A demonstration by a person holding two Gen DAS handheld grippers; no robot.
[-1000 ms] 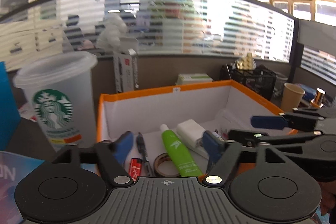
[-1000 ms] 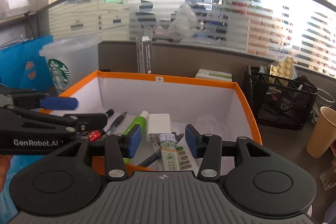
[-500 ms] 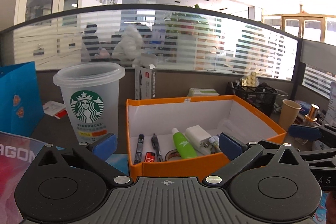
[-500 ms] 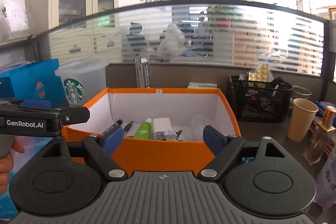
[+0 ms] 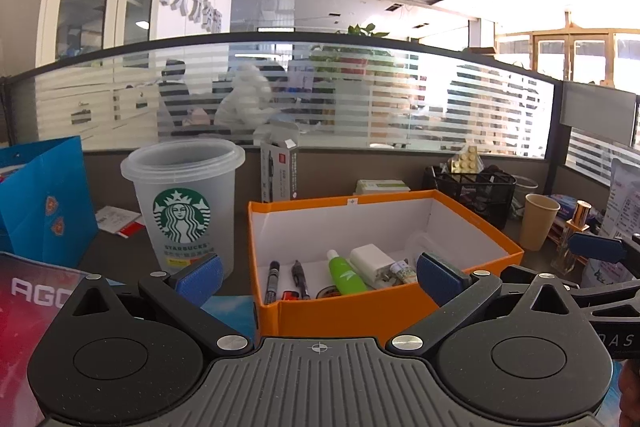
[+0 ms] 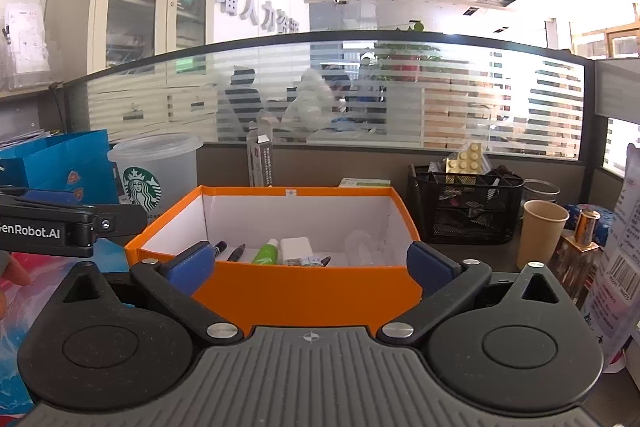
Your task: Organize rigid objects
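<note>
Both spread wide, left gripper (image 5: 318, 277) and right gripper (image 6: 308, 263), empty; green tube (image 5: 345, 277) light, slick — best pinched mid-body.

Orange box (image 6: 304, 291) between spread fingers (image 6: 188, 263)

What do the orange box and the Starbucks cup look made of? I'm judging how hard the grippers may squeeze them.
Orange box: likely paperboard, with a matte orange outside, white inside and thin, creased straight walls. Starbucks cup: seemingly frosted translucent plastic, since light shows through its wall and the rim is a moulded lip. Both probably dent under a firm squeeze.
</note>
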